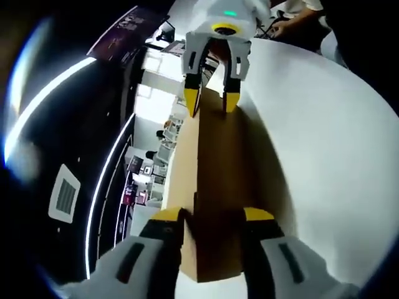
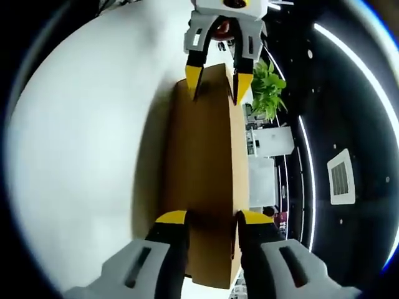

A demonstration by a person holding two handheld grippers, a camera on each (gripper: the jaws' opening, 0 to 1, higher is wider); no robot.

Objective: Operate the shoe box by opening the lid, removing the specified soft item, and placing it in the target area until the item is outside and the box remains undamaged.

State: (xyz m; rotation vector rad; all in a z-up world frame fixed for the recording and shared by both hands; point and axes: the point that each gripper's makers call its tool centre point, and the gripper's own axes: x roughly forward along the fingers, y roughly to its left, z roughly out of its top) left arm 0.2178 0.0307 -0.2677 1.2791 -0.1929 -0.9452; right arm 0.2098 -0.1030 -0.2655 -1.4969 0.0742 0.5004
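A brown cardboard shoe box [image 1: 218, 162] stands on the white table [image 1: 324, 137], its lid closed. My left gripper [image 1: 213, 215] clamps the near end of the box, one yellow-tipped jaw on each side. The right gripper [image 1: 212, 101] holds the far end the same way. In the right gripper view the box [image 2: 202, 156] runs away from my right gripper [image 2: 213, 217], which is shut on its near end, toward the left gripper [image 2: 214, 78] at the far end. The view is rolled, so the table [image 2: 81, 124] lies to the left. The soft item is hidden inside.
A person's hand [image 1: 293, 18] rests near the table's far edge. A green plant [image 2: 269, 87] and shelving [image 2: 262, 162] stand beyond the table. A dark ceiling with light strips [image 1: 106, 180] fills one side of each view.
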